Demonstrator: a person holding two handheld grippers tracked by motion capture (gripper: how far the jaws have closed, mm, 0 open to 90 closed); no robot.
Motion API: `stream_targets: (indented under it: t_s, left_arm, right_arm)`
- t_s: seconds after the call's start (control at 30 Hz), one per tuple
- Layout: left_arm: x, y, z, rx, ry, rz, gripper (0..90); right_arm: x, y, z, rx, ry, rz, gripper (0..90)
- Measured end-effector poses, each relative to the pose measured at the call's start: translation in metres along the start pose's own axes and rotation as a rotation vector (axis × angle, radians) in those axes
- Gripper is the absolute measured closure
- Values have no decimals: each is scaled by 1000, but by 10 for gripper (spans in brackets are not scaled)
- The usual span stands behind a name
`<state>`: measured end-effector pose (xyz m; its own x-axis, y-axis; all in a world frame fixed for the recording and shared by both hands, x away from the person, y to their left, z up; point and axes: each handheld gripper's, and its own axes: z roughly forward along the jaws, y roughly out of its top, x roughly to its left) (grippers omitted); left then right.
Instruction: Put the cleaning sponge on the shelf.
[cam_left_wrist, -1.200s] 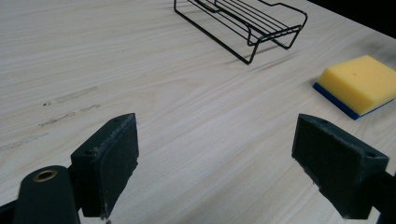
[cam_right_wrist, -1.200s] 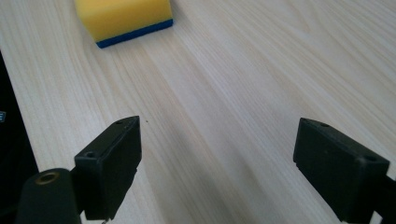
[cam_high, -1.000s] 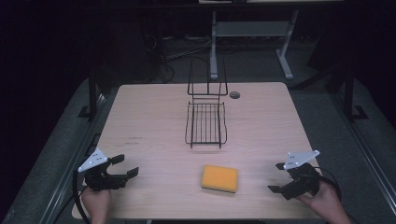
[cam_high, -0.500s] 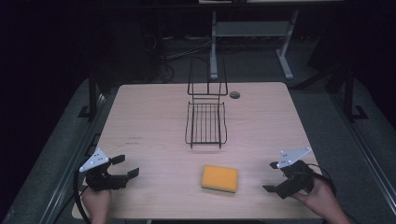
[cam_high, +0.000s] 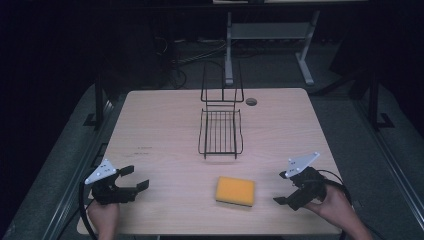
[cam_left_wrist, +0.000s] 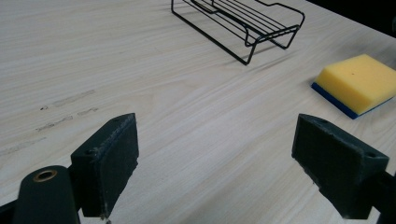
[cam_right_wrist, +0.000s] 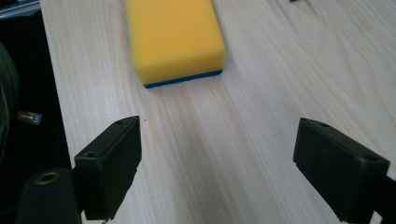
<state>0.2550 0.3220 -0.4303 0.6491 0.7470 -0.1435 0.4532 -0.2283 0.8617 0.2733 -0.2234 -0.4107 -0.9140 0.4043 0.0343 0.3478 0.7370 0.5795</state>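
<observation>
Both tongs stand wide open and hold nothing. The right tongs (cam_high: 283, 188) hover low over the tabletop (cam_high: 160, 125) with the yellow sponge (cam_high: 235, 191), blue-backed, lying flat just ahead of their jaws and well apart from them. The left tongs (cam_high: 135, 177) rest near the opposite front corner, the sponge off to their right and the black wire rack (cam_high: 220, 132) farther ahead. Likely an approach: the right tongs should advance and straddle the sponge's sides.
</observation>
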Motion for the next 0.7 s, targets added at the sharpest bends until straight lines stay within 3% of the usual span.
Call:
stream_targets:
  t_s: [0.7]
  left_arm:
    - [0, 0, -1, -5, 4, 5, 141]
  right_arm:
    - [3, 31, 17, 44, 60, -65, 150]
